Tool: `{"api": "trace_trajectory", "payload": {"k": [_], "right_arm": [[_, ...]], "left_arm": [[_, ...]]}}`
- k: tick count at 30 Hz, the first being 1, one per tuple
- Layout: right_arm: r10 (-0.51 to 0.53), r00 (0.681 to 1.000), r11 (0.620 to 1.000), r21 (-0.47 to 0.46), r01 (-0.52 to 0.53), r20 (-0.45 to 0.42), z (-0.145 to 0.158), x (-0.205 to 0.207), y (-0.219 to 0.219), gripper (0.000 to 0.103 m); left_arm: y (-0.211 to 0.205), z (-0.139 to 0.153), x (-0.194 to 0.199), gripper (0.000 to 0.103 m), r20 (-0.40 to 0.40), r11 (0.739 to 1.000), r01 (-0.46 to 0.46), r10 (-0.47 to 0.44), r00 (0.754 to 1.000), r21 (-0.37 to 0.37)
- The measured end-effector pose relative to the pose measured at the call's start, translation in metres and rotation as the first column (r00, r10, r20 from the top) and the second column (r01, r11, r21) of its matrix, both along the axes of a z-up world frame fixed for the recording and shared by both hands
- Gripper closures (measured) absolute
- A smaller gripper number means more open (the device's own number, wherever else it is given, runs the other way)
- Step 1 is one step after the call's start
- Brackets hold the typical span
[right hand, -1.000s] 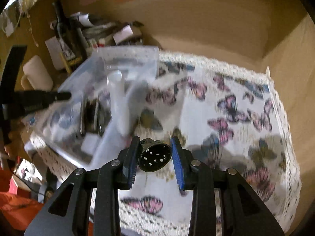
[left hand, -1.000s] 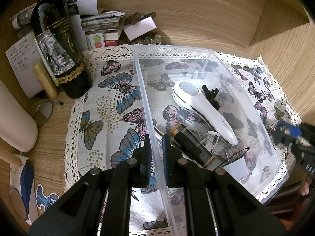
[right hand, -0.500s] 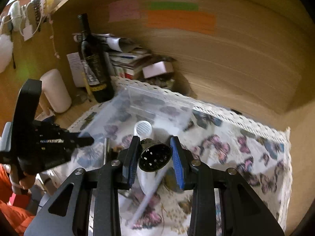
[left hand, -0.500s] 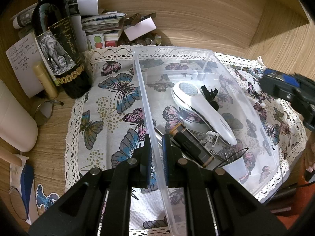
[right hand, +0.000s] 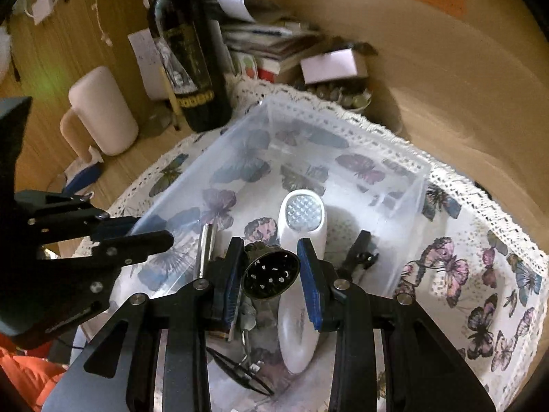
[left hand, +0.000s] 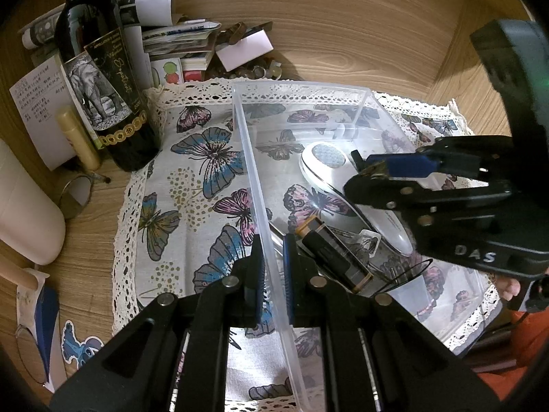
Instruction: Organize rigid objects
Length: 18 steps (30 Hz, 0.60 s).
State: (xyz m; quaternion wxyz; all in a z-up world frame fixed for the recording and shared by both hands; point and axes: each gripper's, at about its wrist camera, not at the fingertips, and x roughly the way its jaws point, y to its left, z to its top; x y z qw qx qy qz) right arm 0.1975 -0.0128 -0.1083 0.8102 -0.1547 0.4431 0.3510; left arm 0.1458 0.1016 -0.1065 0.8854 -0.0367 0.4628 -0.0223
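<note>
A clear plastic bin (left hand: 302,89) (right hand: 408,178) sits on a butterfly cloth (left hand: 192,178). My left gripper (left hand: 272,267) is shut on the bin's near left wall. Inside the bin lie a white handheld device (left hand: 329,168) (right hand: 302,219), a dark rectangular case (left hand: 333,257), a black clip (right hand: 358,257) and a thin black loop (left hand: 408,271). My right gripper (right hand: 271,274) is shut on a dark round perforated metal piece (right hand: 271,274) and holds it above the bin's contents. The right gripper also shows in the left wrist view (left hand: 384,171), over the white device.
A dark wine bottle (left hand: 103,79) (right hand: 185,55) stands left of the bin by stacked papers and books (left hand: 178,37). A white cylinder (left hand: 24,213) (right hand: 103,110) lies at far left. Wooden walls enclose the back and right. Small metal caps (right hand: 343,96) sit behind the bin.
My right gripper has carried the perforated metal piece from off the cloth at the right to above the bin. The left gripper has stayed clamped on the bin wall.
</note>
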Motion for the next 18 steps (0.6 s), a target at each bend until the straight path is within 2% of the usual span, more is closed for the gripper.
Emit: {"api": "trace_trajectory", "payload": {"k": [3, 7, 10, 13, 18], "right_arm": [[0.0, 1.0, 1.0, 0.001, 0.0, -0.01, -0.002, 0.001, 0.0, 0.073], [-0.018, 1.0, 0.999, 0.029, 0.017, 0.017, 0.006, -0.003, -0.006, 0.06], [-0.034, 0.998, 0.998, 0.05, 0.032, 0.048, 0.016, -0.007, -0.013, 0.058], [-0.061, 0.995, 0.995, 0.087, 0.054, 0.083, 0.027, -0.013, -0.023, 0.049], [-0.106, 0.985, 0.986, 0.144, 0.086, 0.139, 0.045, -0.027, -0.043, 0.042]], "left_arm": [[0.0, 0.0, 0.0, 0.093, 0.0, 1.0, -0.001, 0.001, 1.0, -0.001], [0.0, 0.0, 0.0, 0.093, -0.001, 1.0, -0.004, 0.004, 1.0, -0.004], [0.0, 0.002, 0.001, 0.093, 0.003, 1.0, -0.009, 0.009, 1.0, 0.002], [-0.001, 0.007, 0.001, 0.093, 0.017, 1.0, -0.017, 0.017, 1.0, 0.017], [-0.006, 0.029, -0.009, 0.093, 0.117, 0.995, -0.054, 0.043, 0.992, 0.089]]}}
